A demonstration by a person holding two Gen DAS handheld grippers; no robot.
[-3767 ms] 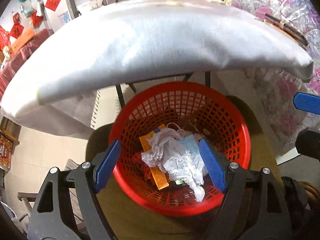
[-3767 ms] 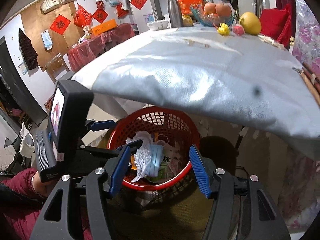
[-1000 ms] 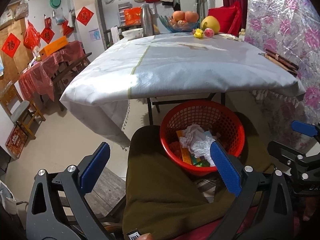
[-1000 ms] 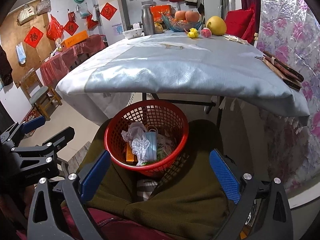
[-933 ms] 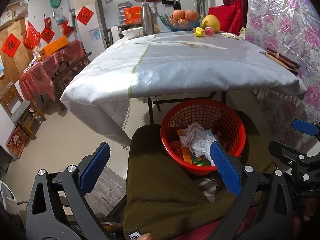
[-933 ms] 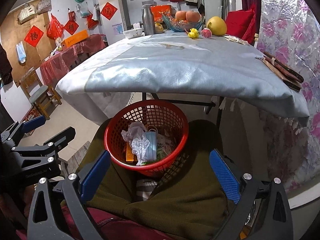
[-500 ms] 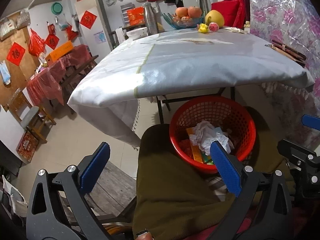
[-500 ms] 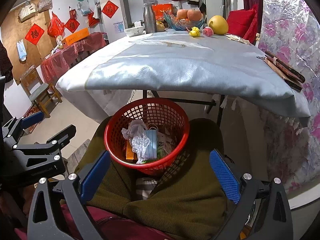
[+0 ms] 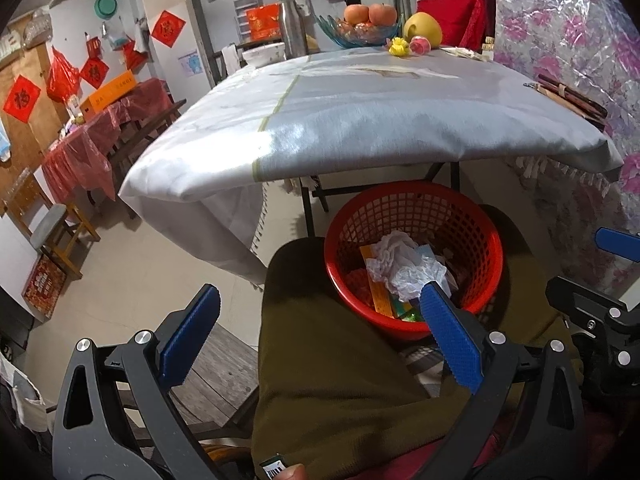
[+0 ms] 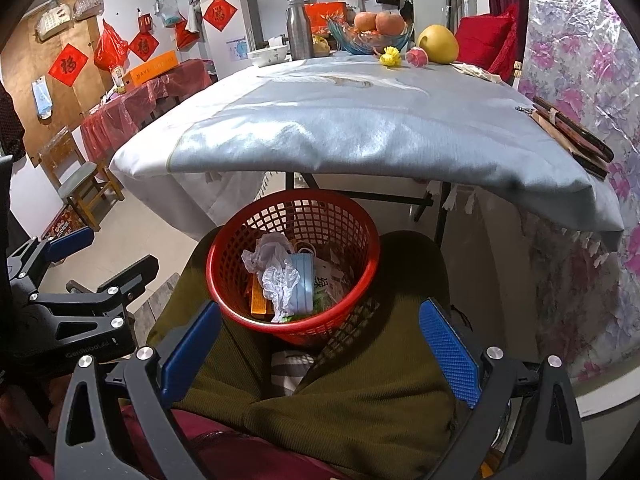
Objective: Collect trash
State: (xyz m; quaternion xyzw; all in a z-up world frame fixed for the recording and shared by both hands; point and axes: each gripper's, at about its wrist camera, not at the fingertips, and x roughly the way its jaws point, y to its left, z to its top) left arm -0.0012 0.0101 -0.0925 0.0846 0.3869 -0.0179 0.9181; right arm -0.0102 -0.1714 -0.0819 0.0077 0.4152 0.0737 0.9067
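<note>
A red plastic basket (image 9: 476, 216) (image 10: 360, 224) stands on the floor between a person's knees, in front of the table. Inside lie crumpled white tissue (image 9: 404, 264) (image 10: 276, 272), a blue face mask (image 10: 304, 280), an orange wrapper (image 9: 378, 300) and other scraps. My left gripper (image 9: 320, 338) is open and empty, held back above the person's left thigh. My right gripper (image 10: 320, 346) is open and empty too, hovering over the lap just behind the basket. The left gripper (image 10: 72, 276) also shows at the left edge of the right wrist view.
A table with a white cloth (image 9: 360, 120) (image 10: 360, 120) overhangs the basket. At its far end stand a fruit bowl (image 10: 372, 36), a steel flask (image 10: 300, 32), a yellow pomelo (image 10: 438, 44); dark sticks (image 10: 568, 132) lie at its right edge. A wooden chair (image 10: 80, 188) stands left.
Both grippers have pulled back and up from inside the basket and opened wider. The trash stays in the basket. Over the last second the view has only drifted slightly.
</note>
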